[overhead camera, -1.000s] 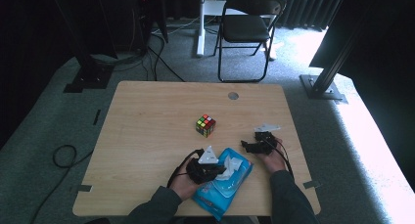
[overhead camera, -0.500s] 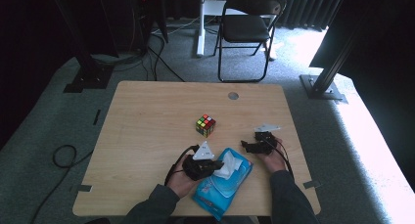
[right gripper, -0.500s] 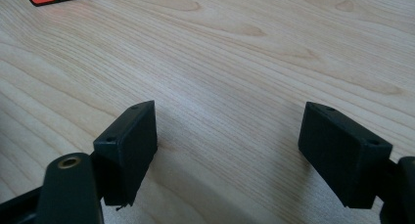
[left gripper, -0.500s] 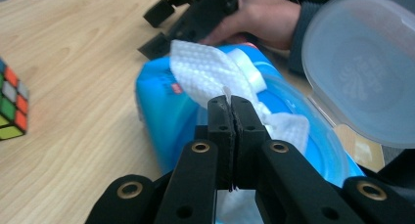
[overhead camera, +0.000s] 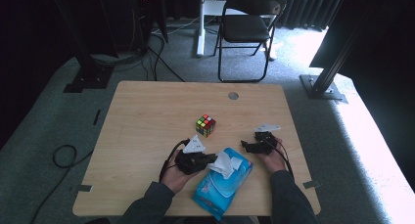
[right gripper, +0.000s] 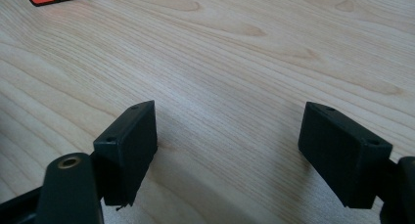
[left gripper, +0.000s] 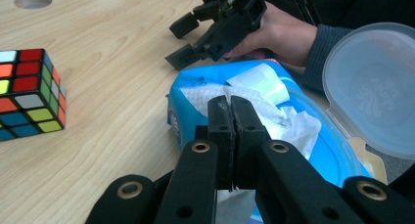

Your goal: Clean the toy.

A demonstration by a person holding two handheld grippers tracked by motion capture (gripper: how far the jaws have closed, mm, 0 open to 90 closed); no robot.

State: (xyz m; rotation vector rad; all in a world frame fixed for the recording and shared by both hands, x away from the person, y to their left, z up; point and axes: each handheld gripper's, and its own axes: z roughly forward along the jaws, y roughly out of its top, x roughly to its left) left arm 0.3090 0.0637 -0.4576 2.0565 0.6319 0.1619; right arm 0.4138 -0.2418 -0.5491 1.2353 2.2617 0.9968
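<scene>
While its jaws stand pressed together on the top edge of a white wipe (left gripper: 230,94), the left gripper (overhead camera: 211,158) lies at the near middle of the table (overhead camera: 147,116), its tips at the left side of the blue wipe pack (overhead camera: 222,185). The wipe rises crumpled from the pack's opening, and the pack's clear round lid (left gripper: 372,87) stands flipped open to the right in the left gripper view. Since a second ago the left gripper has slid leftward off the pack, and the wipe now stands higher out of the opening. The right gripper (overhead camera: 250,145) rests just right of the pack's far end, jaws spread wide over bare wood with nothing between them, where it was before. The colour cube (overhead camera: 206,125) sits farther off, beyond both grippers, unmoved.
</scene>
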